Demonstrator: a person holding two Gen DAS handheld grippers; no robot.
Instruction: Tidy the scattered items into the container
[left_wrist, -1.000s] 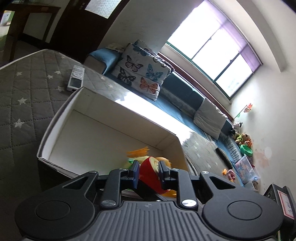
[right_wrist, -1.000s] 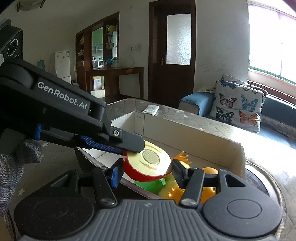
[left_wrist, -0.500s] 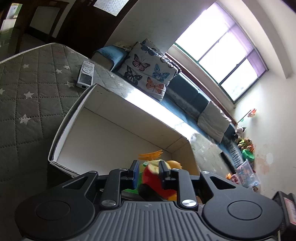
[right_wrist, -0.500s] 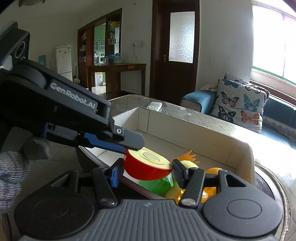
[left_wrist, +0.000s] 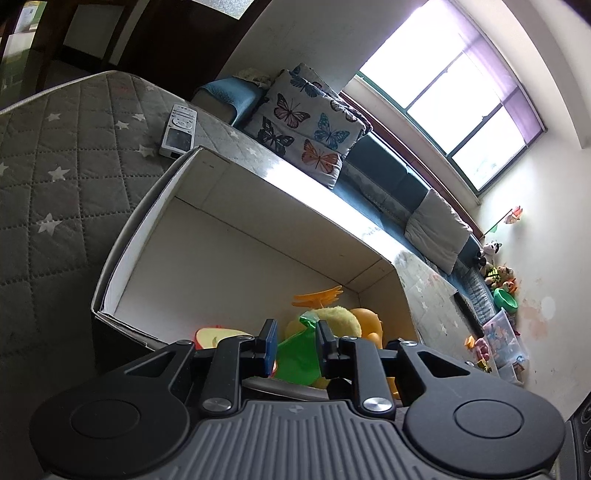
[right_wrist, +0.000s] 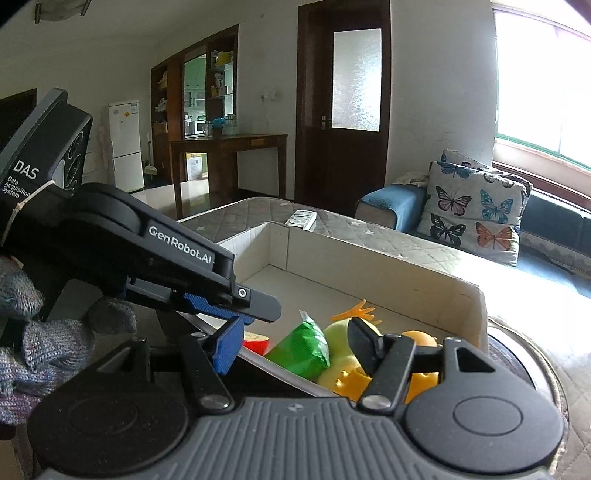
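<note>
A white cardboard box (left_wrist: 207, 199) stands on the quilted star-pattern table; it also shows in the right wrist view (right_wrist: 388, 269). In its near corner lie a red apple half (left_wrist: 214, 336), a green packet (left_wrist: 297, 356), a yellow duck toy (left_wrist: 338, 319) and an orange toy (left_wrist: 367, 321). My left gripper (left_wrist: 295, 347) is open and empty above the box's near edge. My right gripper (right_wrist: 295, 341) is open and empty, just above the apple half (right_wrist: 255, 341), the green packet (right_wrist: 301, 352) and the yellow toys (right_wrist: 345, 369). The left gripper's body (right_wrist: 166, 251) crosses the right wrist view.
A remote control (left_wrist: 178, 130) lies on the table beyond the box's far corner. A sofa with a butterfly cushion (left_wrist: 306, 129) runs behind the table. Toys and a bin (left_wrist: 502, 332) sit on the floor at the right. The box's far half holds nothing.
Both grippers were pinching the red apple half over the box. They have opened and the apple half now lies in the box's near corner. Both grippers have drawn back slightly.
</note>
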